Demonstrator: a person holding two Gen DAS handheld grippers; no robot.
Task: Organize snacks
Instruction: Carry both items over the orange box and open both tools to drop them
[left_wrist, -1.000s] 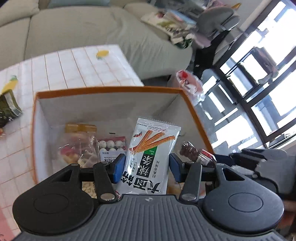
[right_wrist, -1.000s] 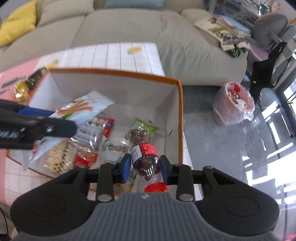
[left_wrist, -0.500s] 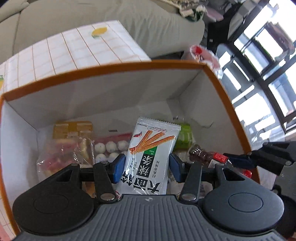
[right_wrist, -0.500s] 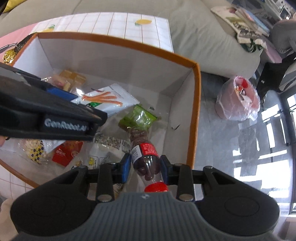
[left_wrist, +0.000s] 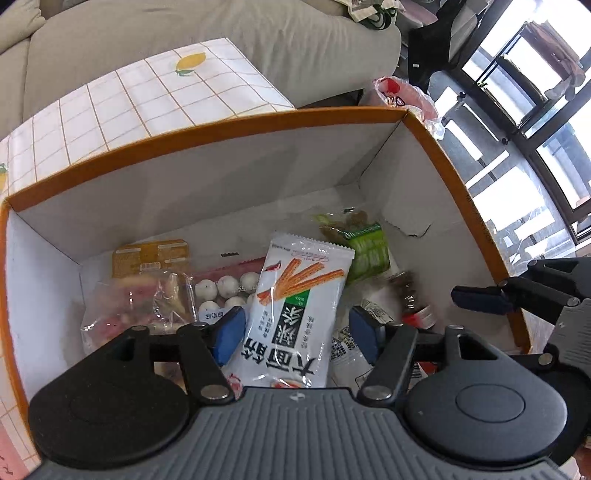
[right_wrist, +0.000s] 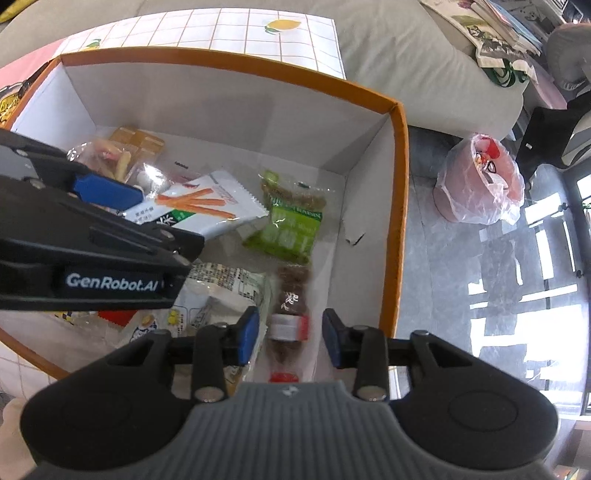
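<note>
Released bottle (right_wrist: 289, 325) blurred, both claws wide, left claw (left_wrist: 295, 332) marked "GenRobot.AI"

We see bright daylight pouring through the windows (left_wrist: 524, 122), glaring off the glossy floor (right_wrist: 491, 266). Fisheye curvature bends the box rim (left_wrist: 221, 125). The bottle (right_wrist: 291, 302) smears with motion blur; the snack packets' film glints.

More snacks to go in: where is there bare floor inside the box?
Bare floor runs along the far wall, behind the white stick-snack packet. There is also some in the far right corner, between the green packet and the right wall. The left and near sides are crowded, with packets overlapping.
</note>
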